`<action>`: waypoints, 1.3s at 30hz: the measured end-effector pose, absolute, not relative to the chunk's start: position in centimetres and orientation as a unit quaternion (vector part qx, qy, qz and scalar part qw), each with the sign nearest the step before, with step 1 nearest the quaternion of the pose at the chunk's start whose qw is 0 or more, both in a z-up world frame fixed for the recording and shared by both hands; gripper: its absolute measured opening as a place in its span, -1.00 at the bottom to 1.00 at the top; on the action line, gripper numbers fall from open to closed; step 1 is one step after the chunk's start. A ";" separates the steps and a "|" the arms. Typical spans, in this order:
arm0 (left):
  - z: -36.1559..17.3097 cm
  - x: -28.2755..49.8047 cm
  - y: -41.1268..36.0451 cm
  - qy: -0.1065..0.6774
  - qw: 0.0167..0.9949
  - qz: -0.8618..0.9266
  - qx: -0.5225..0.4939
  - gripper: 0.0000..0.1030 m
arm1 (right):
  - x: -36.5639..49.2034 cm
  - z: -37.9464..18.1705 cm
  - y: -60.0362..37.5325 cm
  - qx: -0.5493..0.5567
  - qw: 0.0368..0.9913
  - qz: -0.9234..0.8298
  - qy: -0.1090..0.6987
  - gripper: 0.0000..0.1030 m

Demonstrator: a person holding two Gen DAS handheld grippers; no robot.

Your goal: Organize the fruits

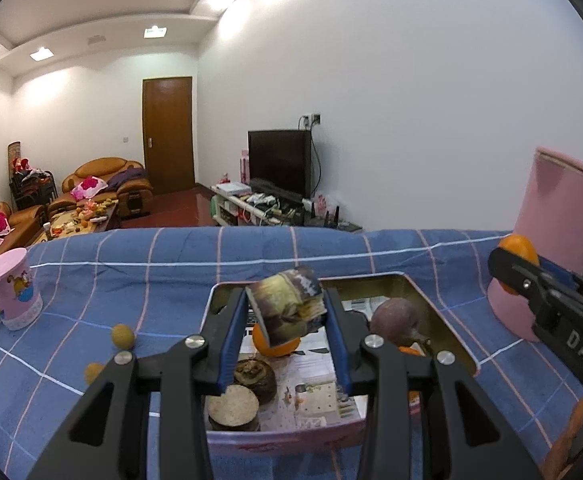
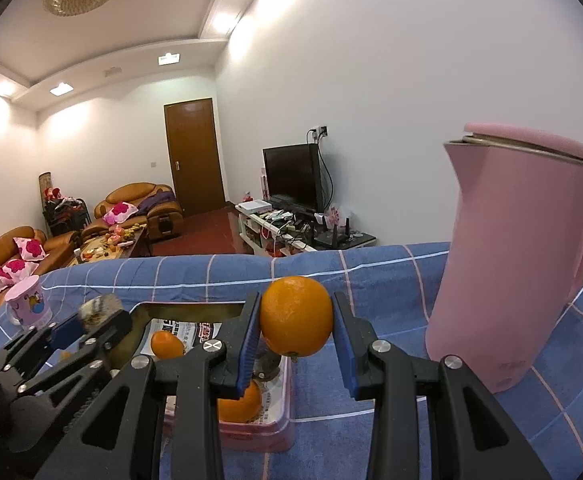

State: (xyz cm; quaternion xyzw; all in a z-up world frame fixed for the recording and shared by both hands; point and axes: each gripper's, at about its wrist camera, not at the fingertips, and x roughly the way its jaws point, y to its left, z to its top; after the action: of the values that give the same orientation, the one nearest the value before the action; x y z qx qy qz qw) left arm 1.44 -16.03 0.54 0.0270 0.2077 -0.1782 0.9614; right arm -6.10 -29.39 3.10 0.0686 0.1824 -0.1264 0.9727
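Observation:
My left gripper (image 1: 287, 300) is shut on a blocky brown chunk (image 1: 287, 312) with pale and dark streaks, held above a pink tin tray (image 1: 443, 300) lined with newspaper. In the tray lie an orange (image 1: 275, 347), two dark round pieces (image 1: 255, 376) and a purple-brown round fruit (image 1: 395, 316). My right gripper (image 2: 296, 304) is shut on a large orange (image 2: 296, 320), just above the tray's right rim (image 2: 287, 420). Two more oranges (image 2: 167, 344) sit in the tray below. The left gripper (image 2: 99, 316) shows at the left of the right wrist view.
A tall pink kettle (image 2: 523, 260) stands on the blue checked cloth (image 2: 371, 280) right of the tray. A pink mug (image 1: 9, 288) stands at the far left. Two small yellowish balls (image 1: 122, 336) lie on the cloth left of the tray. Beyond the table's far edge is a living room.

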 end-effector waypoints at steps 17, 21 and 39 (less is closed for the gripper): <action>0.7 4.1 -14.3 0.221 0.942 -0.253 0.004 -0.22 | -1.9 1.6 -28.7 0.109 0.966 -0.074 0.224 -0.29; -0.1 4.2 -15.1 0.235 0.941 -0.242 0.027 -0.22 | -0.6 0.6 -28.7 0.127 0.958 -0.045 0.254 -0.29; -0.7 4.8 -16.1 0.279 0.936 -0.205 0.059 -0.21 | 0.5 -1.5 -28.9 0.183 0.939 0.014 0.292 -0.26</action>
State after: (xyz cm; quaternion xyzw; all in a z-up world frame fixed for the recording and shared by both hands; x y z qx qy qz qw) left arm 4.77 -16.09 -0.72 0.0588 0.2789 -0.2048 0.9364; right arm 0.52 -28.93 -1.49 0.1826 0.2919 0.0144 0.9387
